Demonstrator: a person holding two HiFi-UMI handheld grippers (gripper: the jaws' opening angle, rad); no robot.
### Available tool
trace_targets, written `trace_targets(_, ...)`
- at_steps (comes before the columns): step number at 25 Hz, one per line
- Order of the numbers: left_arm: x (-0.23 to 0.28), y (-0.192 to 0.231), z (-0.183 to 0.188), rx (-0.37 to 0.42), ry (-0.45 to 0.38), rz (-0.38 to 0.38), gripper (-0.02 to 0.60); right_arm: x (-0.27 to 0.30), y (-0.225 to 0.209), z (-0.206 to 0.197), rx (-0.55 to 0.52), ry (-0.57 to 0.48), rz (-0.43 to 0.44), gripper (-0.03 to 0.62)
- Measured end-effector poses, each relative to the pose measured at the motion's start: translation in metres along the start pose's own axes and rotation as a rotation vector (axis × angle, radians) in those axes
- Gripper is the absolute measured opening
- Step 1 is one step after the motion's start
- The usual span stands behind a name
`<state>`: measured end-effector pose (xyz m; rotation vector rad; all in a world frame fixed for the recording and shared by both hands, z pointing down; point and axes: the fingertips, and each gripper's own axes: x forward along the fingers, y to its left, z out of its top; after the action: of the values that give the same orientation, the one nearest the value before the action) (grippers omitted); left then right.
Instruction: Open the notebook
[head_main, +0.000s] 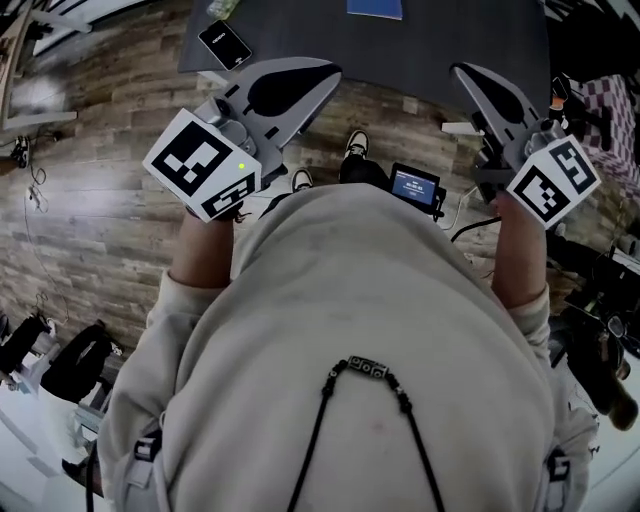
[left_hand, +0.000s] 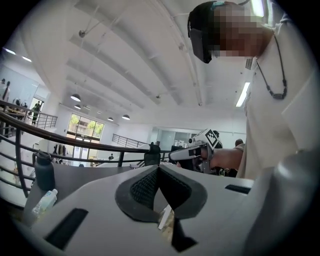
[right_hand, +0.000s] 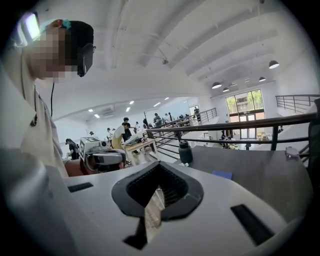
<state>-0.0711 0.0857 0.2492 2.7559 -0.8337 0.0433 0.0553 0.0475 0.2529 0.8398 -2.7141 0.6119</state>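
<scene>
Left gripper (head_main: 295, 85): held forward at the left, jaws closed together, nothing between them. Right gripper (head_main: 492, 92): forward at the right, jaws closed, empty. Left forearm (head_main: 205, 250) and right forearm (head_main: 520, 255) extended, well apart.

Blue notebook (head_main: 375, 8) flat on dark table (head_main: 450, 40)

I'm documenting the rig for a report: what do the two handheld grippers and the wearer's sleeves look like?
The left gripper and right gripper are light grey plastic, with broad pointed jaws lined by black ribbed pads. Each carries a white cube printed with black square markers. The person wears a pale cream sweatshirt with long sleeves.
</scene>
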Motion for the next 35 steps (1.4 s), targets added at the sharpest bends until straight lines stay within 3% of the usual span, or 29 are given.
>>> trace_targets(3, 0.012, 0.022, 0.005, -0.010, 0.016, 0.050, 0.002, 0.019, -0.026, 0.015, 0.001, -0.006, 0.041, 0.015)
trace_targets(6, 0.017, 0.016, 0.000, -0.019, 0.027, 0.072, 0.002, 0.022, -0.037, 0.013, 0.030, -0.019, 0.074, 0.015)
trace_targets(12, 0.068, -0.012, -0.015, -0.082, 0.045, 0.001, 0.002, 0.027, -0.064, 0.018, 0.025, -0.035, 0.121, 0.015)
trace_targets(21, 0.125, 0.039, -0.006, -0.147, 0.092, 0.066, 0.002, 0.028, -0.146, 0.025, 0.138, -0.070, 0.141, 0.015)
trace_targets(27, 0.139, 0.039, -0.002, -0.148, 0.126, 0.067, 0.002, 0.032, -0.146, 0.023, 0.171, -0.080, 0.181, 0.015)
trace_targets(35, 0.142, 0.058, -0.004, -0.149, 0.141, 0.055, 0.002, 0.028, -0.162, 0.021, 0.202, -0.115, 0.142, 0.015)
